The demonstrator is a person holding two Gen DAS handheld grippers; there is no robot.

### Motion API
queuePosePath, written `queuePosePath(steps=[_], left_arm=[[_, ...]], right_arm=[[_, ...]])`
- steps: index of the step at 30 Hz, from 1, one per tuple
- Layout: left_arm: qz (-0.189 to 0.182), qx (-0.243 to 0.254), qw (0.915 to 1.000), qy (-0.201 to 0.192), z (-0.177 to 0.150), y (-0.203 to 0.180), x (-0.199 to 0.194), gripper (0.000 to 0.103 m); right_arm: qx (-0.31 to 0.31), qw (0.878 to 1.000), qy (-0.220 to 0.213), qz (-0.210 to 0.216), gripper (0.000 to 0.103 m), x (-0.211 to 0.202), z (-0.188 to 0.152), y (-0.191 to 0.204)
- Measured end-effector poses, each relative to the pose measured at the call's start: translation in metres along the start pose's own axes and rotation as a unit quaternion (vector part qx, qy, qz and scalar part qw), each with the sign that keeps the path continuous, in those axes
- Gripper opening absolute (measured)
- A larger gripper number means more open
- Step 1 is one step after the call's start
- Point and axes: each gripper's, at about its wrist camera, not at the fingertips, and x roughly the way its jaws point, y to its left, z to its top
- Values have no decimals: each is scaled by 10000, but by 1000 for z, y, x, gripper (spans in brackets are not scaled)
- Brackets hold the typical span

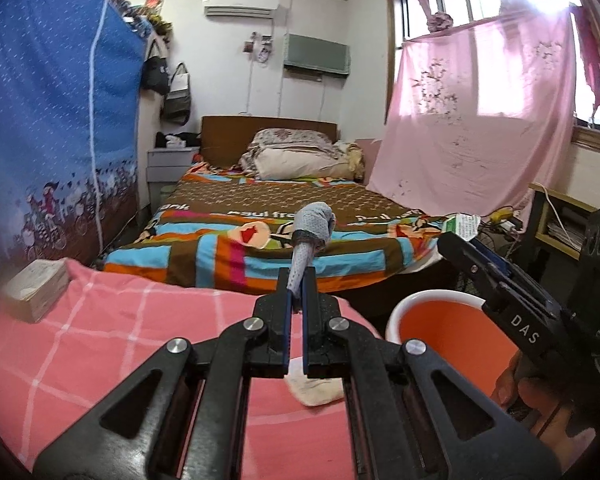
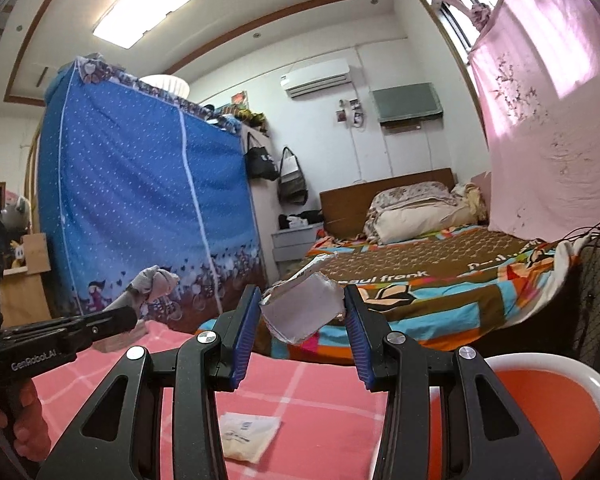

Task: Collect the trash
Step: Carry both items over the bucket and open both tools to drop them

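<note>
My left gripper is shut on a twisted grey patterned wrapper, which sticks up from its fingertips; the same wrapper shows at the left of the right wrist view. My right gripper is shut on a crumpled white carton piece, with the blue pads pressing its two sides. In the left wrist view the right gripper holds that carton piece above an orange bin. The bin has a white rim and sits at my lower right. A flat white packet lies on the pink checked cover below the grippers.
A small cardboard box rests on the pink cover at the left. Beyond it stands a bed with a colourful blanket and pillows. A blue fabric wardrobe fills the left side. A pink curtain hangs on the right, and a person's hand grips the left handle.
</note>
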Motion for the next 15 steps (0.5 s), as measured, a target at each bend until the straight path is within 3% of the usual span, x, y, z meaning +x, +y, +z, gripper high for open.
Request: queuePosePath(steps=[15], left_arm=[[-647, 344, 9972, 115, -3, -65, 17, 8]], right_arm=[[167, 9984, -98, -537, 40, -36, 1, -53]])
